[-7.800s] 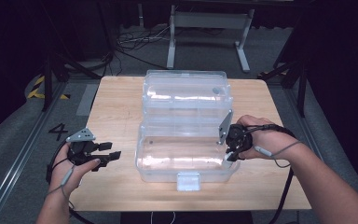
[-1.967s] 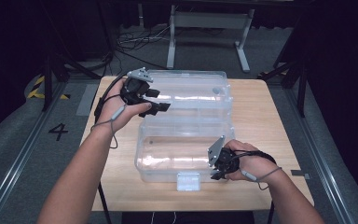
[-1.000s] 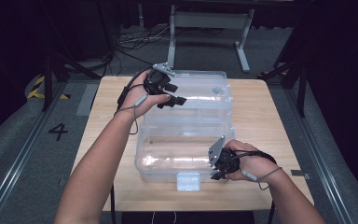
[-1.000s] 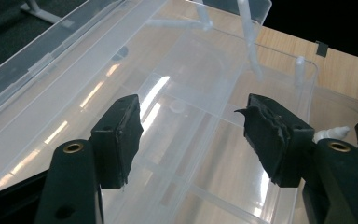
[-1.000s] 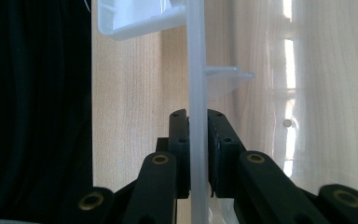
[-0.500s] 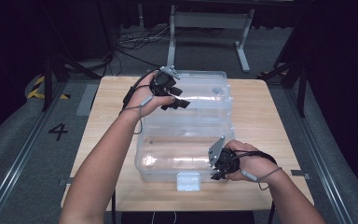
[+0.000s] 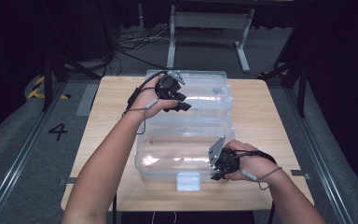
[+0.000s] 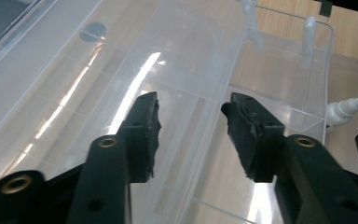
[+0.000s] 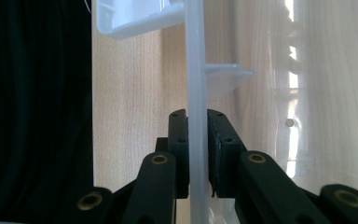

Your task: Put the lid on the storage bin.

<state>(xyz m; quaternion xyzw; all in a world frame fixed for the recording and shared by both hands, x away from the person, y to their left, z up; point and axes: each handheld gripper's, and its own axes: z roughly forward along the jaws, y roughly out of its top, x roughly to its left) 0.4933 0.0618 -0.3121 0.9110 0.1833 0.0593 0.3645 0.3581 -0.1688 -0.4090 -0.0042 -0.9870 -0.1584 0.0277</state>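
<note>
**Left gripper reaches the far half of the clear bin while the right keeps its pinch**

The clear plastic bin [image 7: 186, 135] lies along the middle of the wooden counter [image 7: 270, 121], its near half toward the person and its far half, which looks like a hinged lid laid open, toward the far edge. Over the last seconds the left gripper [image 7: 179, 100] has travelled from the near-left part of the counter up to the far left of the bin, and in the last second it has edged further right over that far half. In the left gripper view its fingers [image 8: 142, 130] are released, spread wide above the clear plastic with a raised rim [image 8: 214, 107] running between them, touching nothing that I can see.

The right gripper [image 7: 216, 173] has not moved in the last two seconds. It sits at the near right corner of the bin, and the right gripper view shows its fingers [image 9: 179, 149] clenched on a thin translucent wall [image 9: 196, 93] of the bin.

My reading: the right hand is steadying the bin while the left lines up on the far half's rim, likely to grasp and fold it over. The left fingers need to come down and close on that rim; slick, flexing plastic may slip.
</note>
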